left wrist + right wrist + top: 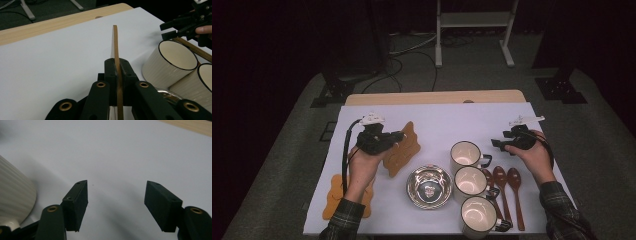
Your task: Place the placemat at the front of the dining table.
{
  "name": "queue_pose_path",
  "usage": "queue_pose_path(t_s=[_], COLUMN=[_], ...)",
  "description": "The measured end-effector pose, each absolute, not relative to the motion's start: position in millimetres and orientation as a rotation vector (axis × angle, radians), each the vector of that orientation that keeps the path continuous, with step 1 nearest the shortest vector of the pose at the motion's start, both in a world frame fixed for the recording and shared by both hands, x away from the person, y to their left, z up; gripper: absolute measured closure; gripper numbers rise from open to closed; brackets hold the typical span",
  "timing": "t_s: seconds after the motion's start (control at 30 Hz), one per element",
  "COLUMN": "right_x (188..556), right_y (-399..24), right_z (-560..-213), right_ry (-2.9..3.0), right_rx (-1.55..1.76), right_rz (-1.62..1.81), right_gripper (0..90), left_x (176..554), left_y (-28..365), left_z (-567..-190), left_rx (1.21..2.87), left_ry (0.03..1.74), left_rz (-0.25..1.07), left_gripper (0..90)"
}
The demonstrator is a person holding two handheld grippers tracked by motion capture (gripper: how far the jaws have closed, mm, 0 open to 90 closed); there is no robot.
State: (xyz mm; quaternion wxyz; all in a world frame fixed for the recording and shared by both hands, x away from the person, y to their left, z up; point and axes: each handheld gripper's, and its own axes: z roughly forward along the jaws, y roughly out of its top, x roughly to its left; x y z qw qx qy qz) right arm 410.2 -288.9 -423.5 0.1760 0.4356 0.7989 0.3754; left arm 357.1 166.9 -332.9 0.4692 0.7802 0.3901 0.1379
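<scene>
The left gripper (398, 136) is clamping a thin wavy-edged wooden coaster (403, 148) by its rim, jaws pinched tight on the board, which in the left gripper view is standing on edge (115, 47) and running straight away from the jaws. The coaster is hanging over the left half of the white sheet (447, 120), with a wide bare stretch of sheet lying ahead of it toward the far table edge (432, 96). A second coaster (334, 197) is lying by the sheet's near left border, partly under the forearm. The right gripper (496, 144) is hovering with its jaws spread apart and nothing between them, just beyond the farthest cup (465, 154). Bare sheet is showing between its fingers (77, 202). Three cups are crowding a steel bowl (429, 186), and three wooden spoons (502, 187) are lying just beside them, near the right edge.
</scene>
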Motion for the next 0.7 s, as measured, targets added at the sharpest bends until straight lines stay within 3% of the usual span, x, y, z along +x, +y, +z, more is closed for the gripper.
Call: queue_pose_path(t_s=[0.7], right_x=[414], right_y=[-286], right_z=[-445], right_ry=[2.325], right_rx=[1.248], right_rz=[0.953], right_gripper=[33.1], left_x=[377], left_y=[157], left_z=[-336], left_rx=[1.896], left_ry=[0.959], left_rz=[0.341], left_gripper=[86.5])
